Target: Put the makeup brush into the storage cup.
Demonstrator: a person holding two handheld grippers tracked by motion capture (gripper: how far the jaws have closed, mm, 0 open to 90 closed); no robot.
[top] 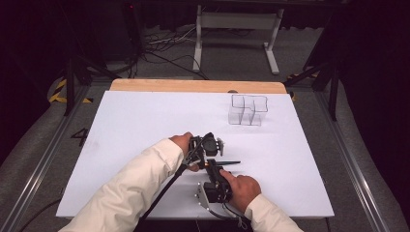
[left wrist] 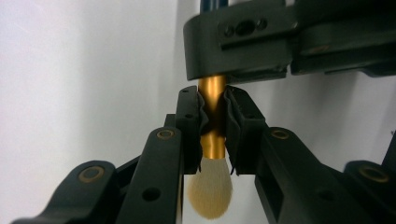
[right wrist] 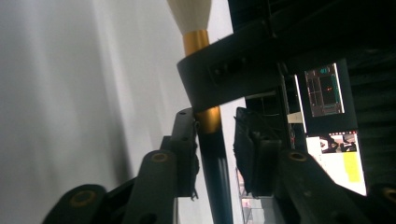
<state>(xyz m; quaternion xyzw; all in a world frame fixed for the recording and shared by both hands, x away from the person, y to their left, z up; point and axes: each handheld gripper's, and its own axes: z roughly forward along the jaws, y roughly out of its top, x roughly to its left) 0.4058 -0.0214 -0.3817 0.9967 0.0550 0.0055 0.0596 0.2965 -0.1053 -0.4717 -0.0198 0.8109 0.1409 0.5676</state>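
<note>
Makeup brush (left wrist: 212, 116) held above the white counter (top: 145, 125) btw both grippers: left gripper (left wrist: 214, 135) jaws clamped on the gold ferrule, right gripper (right wrist: 217, 140) jaws apart w/ the handle between them, touching one side only. Prob light, stiff, slick metal; bristles soft, so grip ferrule/handle. Handle's far end cut off; clear boxes (top: 247, 110) hard to read.

A clear plastic organizer (top: 247, 110) with several compartments stands on the white table (top: 145, 125), near its far right corner. Behind the table, cables (top: 164, 46) lie on the floor beside a white stand (top: 237, 29).
</note>
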